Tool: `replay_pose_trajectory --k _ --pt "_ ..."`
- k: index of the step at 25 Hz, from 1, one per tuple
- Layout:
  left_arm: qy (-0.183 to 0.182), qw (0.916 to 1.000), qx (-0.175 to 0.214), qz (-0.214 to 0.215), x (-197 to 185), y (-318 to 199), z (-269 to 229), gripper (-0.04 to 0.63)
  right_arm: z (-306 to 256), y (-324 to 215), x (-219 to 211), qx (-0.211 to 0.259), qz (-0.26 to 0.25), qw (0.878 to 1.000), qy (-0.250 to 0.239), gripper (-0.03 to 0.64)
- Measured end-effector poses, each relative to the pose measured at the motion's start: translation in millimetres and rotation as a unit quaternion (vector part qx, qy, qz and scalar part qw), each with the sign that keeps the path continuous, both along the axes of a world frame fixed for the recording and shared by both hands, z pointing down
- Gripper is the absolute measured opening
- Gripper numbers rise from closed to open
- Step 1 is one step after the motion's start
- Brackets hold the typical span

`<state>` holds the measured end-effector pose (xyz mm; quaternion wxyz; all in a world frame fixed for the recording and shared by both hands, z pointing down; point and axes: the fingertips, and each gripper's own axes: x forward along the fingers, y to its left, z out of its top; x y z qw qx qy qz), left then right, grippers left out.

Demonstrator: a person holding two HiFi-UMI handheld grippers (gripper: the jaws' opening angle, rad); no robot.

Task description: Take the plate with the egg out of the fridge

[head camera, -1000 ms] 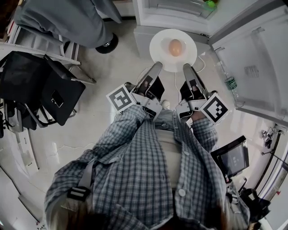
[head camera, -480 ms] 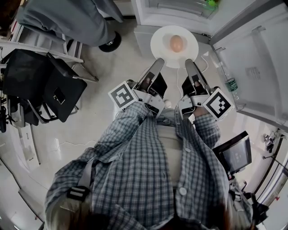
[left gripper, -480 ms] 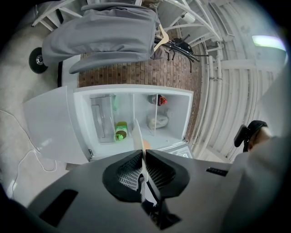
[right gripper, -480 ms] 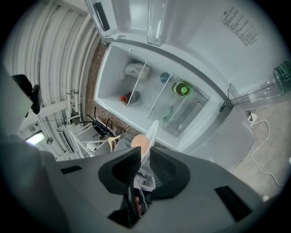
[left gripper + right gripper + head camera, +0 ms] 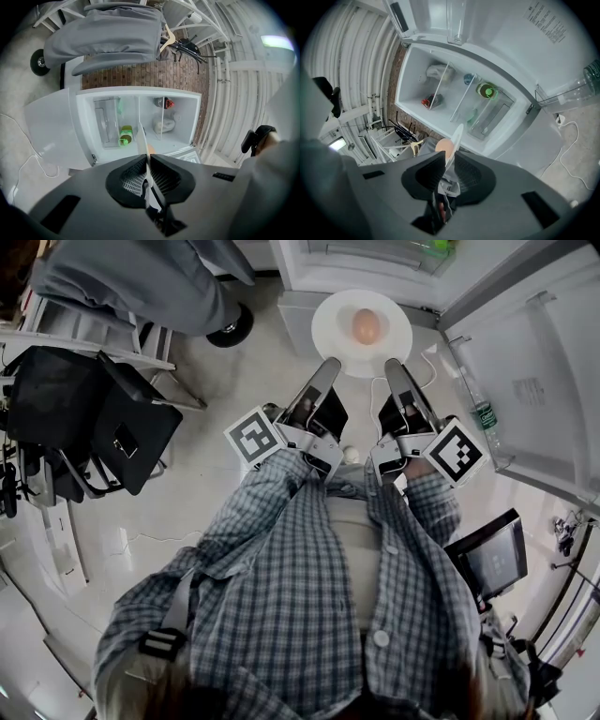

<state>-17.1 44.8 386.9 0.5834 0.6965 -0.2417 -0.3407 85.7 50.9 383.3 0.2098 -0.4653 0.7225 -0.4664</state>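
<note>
A white plate point(image 5: 330, 334) with a brown egg point(image 5: 366, 326) on it hangs in the air in front of the open fridge point(image 5: 356, 259). My left gripper point(image 5: 328, 367) is shut on the plate's near left rim. My right gripper point(image 5: 392, 367) is shut on its near right rim. In the left gripper view the plate point(image 5: 142, 140) shows edge-on between the jaws. In the right gripper view the plate point(image 5: 456, 140) stands edge-on with the egg point(image 5: 444, 147) beside it.
The fridge door point(image 5: 534, 381) stands open at the right with a bottle point(image 5: 480, 413) in its shelf. A green bottle point(image 5: 487, 90) lies inside the fridge. A person in grey point(image 5: 141, 282) stands at the upper left by a black chair point(image 5: 103, 427). A cable point(image 5: 427, 371) lies on the floor.
Both grippers and the plate have shifted a little farther up the view, toward the fridge. The grip on the plate is the same.
</note>
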Motion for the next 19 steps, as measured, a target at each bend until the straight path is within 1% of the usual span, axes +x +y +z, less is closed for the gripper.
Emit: replay_pose_trajectory --k 5,9,13,19 --pt "0.004 1.0000 -0.005 0.001 -2.6 -0.8 -1.0 0.031 -6.1 -3.1 -6.4 0.011 -0.003 1.000 -0.013 0.066" --pt "0.003 1.0000 -0.005 0.002 -2.4 -2.6 0.4 0.031 -6.9 -4.2 -6.1 0.013 -0.003 1.000 -0.011 0.066" --pt "0.001 1.0000 0.001 0.005 -0.1 -7.4 -0.2 0.031 -3.2 -6.3 -0.3 -0.001 0.011 1.000 -0.009 0.066" --pt "0.008 1.0000 0.001 -0.003 -0.4 -5.6 -1.1 0.031 -3.5 -8.0 -4.0 0.000 0.002 1.000 -0.012 0.066"
